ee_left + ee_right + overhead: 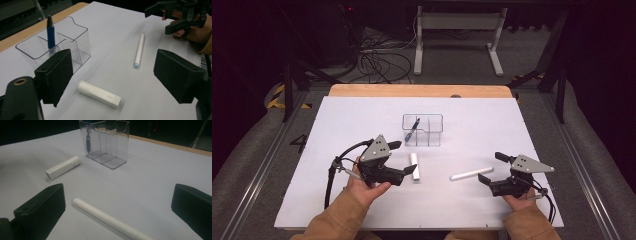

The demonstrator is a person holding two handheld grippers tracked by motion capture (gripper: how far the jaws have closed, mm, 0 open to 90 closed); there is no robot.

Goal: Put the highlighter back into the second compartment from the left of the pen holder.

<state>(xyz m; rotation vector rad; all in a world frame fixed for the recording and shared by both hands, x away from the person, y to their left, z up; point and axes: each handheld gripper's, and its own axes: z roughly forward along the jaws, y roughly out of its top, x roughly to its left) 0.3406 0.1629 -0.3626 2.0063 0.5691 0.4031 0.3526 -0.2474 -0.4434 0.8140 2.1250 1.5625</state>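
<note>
While both jaws gape, short white tube (pixel 99 94) lies between left gripper (pixel 113 75) jaws, untouched.

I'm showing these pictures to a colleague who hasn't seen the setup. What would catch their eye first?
Probably the clear divided holder mid-table, with a blue pen standing upright in one compartment. Nearer the person, a short white tube lies flat between the jaws of the open left gripper, and a long white pen lies before the open right gripper.

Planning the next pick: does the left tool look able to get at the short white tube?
Probably yes. The left tool is open, the short white tube lies flat just ahead between its jaws, and nothing stands between them.
</note>
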